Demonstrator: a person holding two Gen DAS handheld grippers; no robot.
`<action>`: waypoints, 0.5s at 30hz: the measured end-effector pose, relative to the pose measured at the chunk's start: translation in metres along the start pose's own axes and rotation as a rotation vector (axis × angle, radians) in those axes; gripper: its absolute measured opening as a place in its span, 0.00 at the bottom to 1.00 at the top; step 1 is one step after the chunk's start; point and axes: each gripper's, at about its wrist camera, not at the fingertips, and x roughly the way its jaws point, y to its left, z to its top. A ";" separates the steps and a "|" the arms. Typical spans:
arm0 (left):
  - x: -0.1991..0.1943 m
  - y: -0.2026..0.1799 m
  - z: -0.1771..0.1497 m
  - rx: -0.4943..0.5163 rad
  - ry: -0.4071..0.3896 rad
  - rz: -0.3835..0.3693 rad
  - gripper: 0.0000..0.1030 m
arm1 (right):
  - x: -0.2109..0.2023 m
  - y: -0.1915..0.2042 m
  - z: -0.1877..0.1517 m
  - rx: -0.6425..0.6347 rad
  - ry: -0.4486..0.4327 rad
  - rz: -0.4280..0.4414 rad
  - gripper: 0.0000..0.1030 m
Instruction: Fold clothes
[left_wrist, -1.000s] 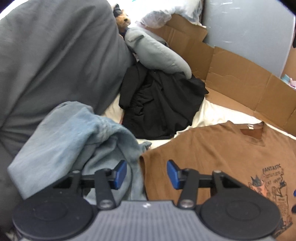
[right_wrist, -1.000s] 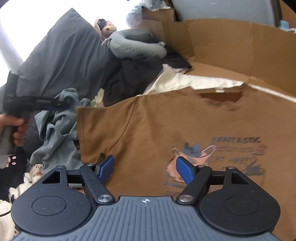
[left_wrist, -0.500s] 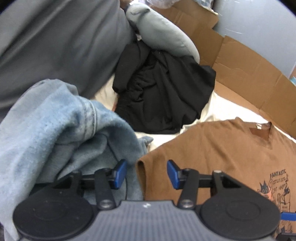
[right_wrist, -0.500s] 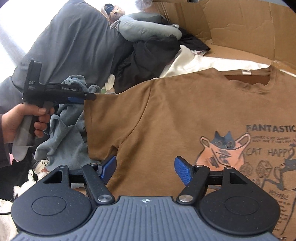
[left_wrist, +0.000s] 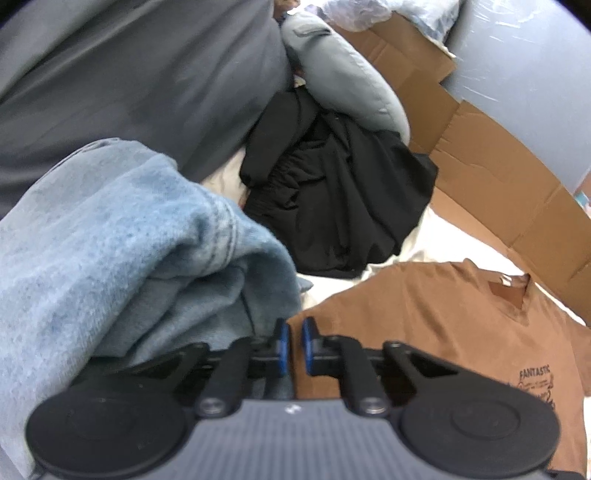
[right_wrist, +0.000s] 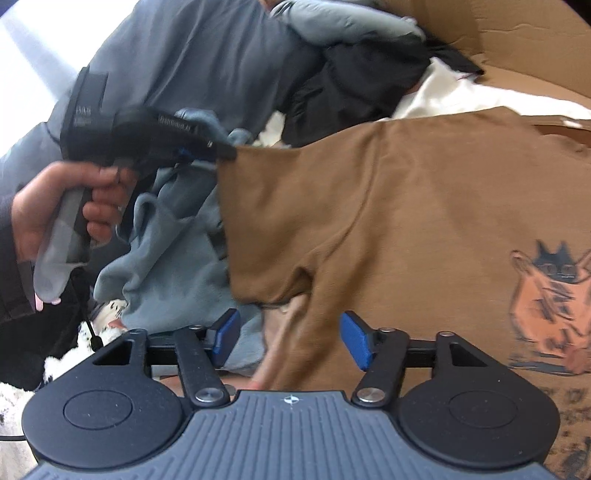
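The brown T-shirt lay spread flat and unfolded, so folding had barely begun: the left claw had just pinched shut on its left sleeve edge, the right claw, closing, stood open around the sleeve's near hem.

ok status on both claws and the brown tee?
Left claw just closed, shut on the brown tee sleeve edge. Right claw open, closing in, straddling the armpit fold. Blue denim pile crowding the sleeve.
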 end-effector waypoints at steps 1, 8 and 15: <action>-0.001 -0.001 0.001 0.017 -0.002 0.001 0.05 | 0.004 0.003 0.001 -0.007 0.002 0.004 0.54; 0.001 0.007 0.000 0.000 -0.010 -0.025 0.05 | 0.031 0.027 0.011 -0.061 0.004 0.034 0.50; 0.002 0.012 0.000 -0.012 -0.024 -0.050 0.05 | 0.080 0.052 0.023 -0.116 0.049 0.056 0.37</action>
